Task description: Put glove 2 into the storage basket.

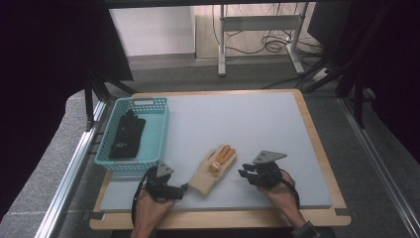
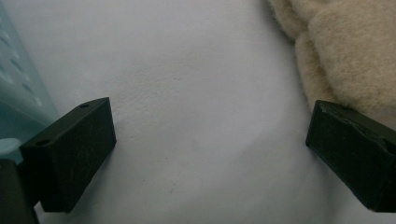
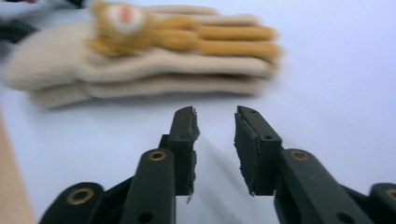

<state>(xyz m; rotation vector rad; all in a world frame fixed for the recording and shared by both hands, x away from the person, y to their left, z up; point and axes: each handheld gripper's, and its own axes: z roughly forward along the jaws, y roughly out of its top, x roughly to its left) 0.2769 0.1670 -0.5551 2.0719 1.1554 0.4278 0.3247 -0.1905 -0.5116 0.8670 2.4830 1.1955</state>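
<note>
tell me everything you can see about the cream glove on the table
The cream glove looks knitted and fuzzy, with orange-tan fingers and a small round bear-like patch on its back. It lies flat on the pale grey mat, cuff toward the person, fingers pointing away and to the right. The left gripper sits open by its cuff; the right gripper is open beside it, gripping nothing.

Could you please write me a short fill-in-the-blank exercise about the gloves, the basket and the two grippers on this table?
1. The black glove lies inside the ____ basket.
2. The beige glove lies on the grey mat between the two ____.
3. The jaws of the left gripper stand wide ____, with nothing between them.
4. The right gripper holds ____.

Missing words: teal; grippers; open; nothing
</note>
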